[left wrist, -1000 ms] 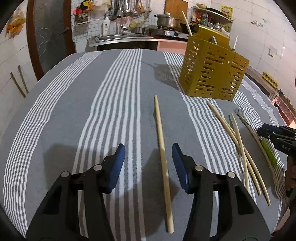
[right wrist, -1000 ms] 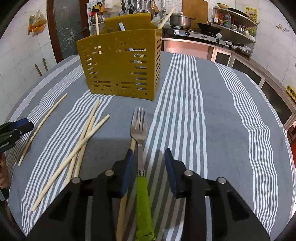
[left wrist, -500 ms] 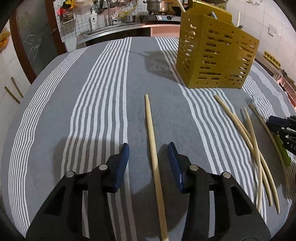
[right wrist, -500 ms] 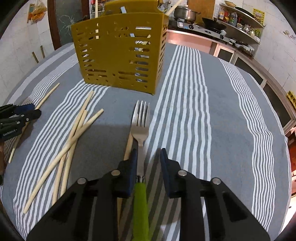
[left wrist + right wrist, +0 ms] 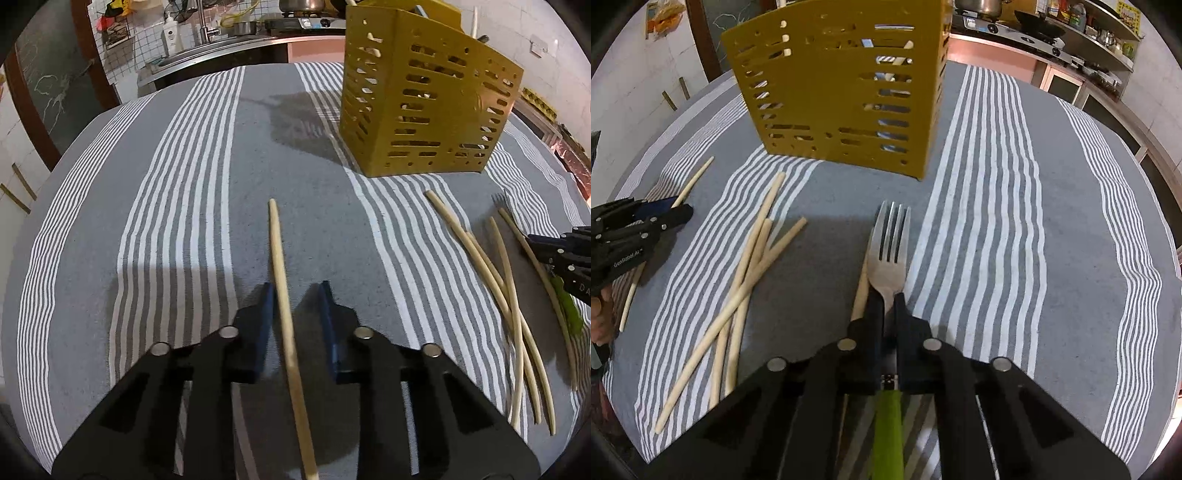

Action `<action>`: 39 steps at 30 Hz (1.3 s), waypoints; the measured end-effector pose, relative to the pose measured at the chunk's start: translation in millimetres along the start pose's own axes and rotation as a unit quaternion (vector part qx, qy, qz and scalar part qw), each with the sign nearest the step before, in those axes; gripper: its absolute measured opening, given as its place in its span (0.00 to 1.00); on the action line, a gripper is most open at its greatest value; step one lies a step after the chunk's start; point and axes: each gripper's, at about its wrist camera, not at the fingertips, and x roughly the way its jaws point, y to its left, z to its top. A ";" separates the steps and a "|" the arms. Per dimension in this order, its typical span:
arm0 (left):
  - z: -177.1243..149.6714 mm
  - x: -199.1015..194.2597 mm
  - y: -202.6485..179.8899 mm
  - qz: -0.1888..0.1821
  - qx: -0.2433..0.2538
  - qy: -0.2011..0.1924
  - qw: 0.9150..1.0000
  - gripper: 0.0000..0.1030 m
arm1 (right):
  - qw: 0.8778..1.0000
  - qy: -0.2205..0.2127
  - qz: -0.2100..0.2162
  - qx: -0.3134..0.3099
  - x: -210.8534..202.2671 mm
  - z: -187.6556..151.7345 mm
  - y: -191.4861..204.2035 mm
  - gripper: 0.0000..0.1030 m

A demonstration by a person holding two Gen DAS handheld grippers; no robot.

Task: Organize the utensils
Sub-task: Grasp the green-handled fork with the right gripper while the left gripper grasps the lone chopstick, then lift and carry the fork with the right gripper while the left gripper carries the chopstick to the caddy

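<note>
Right claw (image 5: 889, 300) astride fork (image 5: 889, 254) neck

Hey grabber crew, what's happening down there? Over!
Right gripper shut on fork. Left gripper closing around lone chopstick. Yellow holder ahead, path clear. Over.

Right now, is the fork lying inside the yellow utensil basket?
No, the fork lies on the striped tablecloth in front of the yellow basket, with the right hand-held gripper shut on its neck.

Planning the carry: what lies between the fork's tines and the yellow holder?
Only bare striped cloth, in the right wrist view, from the fork to the holder.
</note>
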 end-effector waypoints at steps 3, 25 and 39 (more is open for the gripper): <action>-1.3 -2.5 2.5 -0.005 -0.013 -0.005 1.000 0.05 | 1.000 -0.014 0.016 0.017 -4.1 -3.3 -3.7 0.05; -3.0 -41.2 5.3 -0.044 -0.037 -0.064 0.996 0.04 | 0.980 -0.160 0.080 0.083 -63.9 -22.2 -38.6 0.05; -11.0 -75.1 11.6 -0.067 -0.051 -0.119 0.989 0.04 | 0.968 -0.225 0.076 0.083 -101.9 -40.4 -50.3 0.05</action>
